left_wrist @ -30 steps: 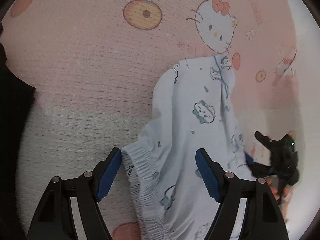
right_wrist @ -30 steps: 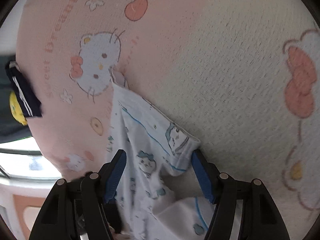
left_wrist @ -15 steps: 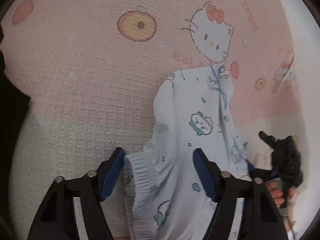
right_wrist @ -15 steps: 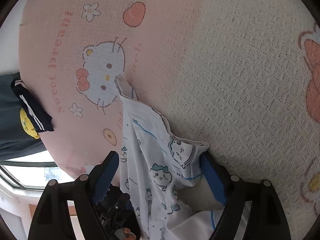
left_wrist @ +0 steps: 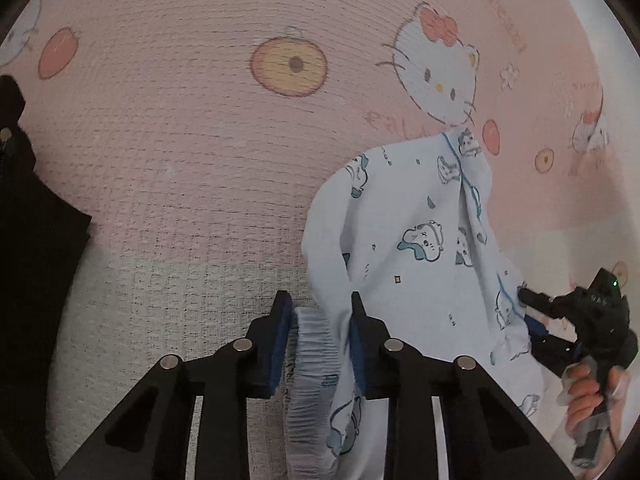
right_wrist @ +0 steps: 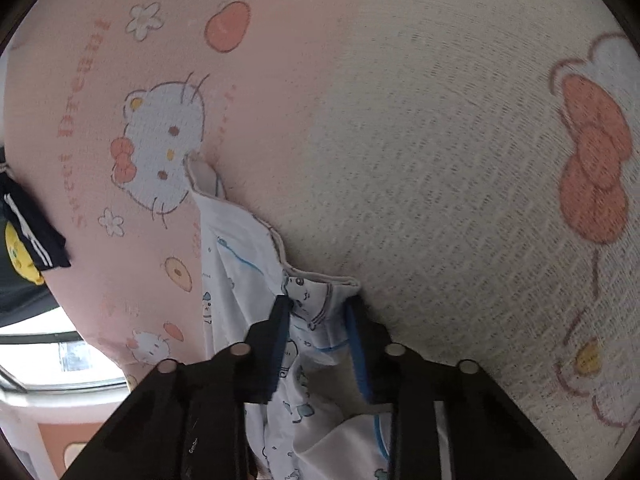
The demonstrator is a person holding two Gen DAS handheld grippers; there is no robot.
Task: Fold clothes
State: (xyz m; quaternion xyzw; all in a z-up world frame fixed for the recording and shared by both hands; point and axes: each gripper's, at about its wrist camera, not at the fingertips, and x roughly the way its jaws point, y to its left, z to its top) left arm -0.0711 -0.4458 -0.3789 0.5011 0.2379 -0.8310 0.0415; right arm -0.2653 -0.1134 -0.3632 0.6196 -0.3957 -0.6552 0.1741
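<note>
One pink and cream blanket (left_wrist: 168, 152) with cat and fruit prints fills both views and carries everything else. One pale blue garment (left_wrist: 404, 236) with small cartoon prints lies across it, reaching from the cat's face at the far end down to you at the near end; in the left wrist view it sits right of centre, and in the right wrist view (right_wrist: 240, 264) it runs left of centre. Two dark items sit at the margins: a black cloth (left_wrist: 36, 240) at the left edge of the left wrist view, and a navy piece with white stripes and a yellow patch (right_wrist: 28, 236) at the left edge of the right wrist view. Two grippers are at work. Your left gripper (left_wrist: 320, 340) has its pads drawn in on the gathered waistband (left_wrist: 314, 360), pinching it. Your right gripper (right_wrist: 318, 344) has its pads pressed on the garment's hemmed corner, and in the left wrist view you see that same tool (left_wrist: 576, 320) at the far right, your hand (left_wrist: 588, 396) wrapped around its handle. Open blanket spreads wide to the left of the garment in the left wrist view and to the right of it in the right wrist view; the blanket's edge shows at the lower left of the right wrist view.
</note>
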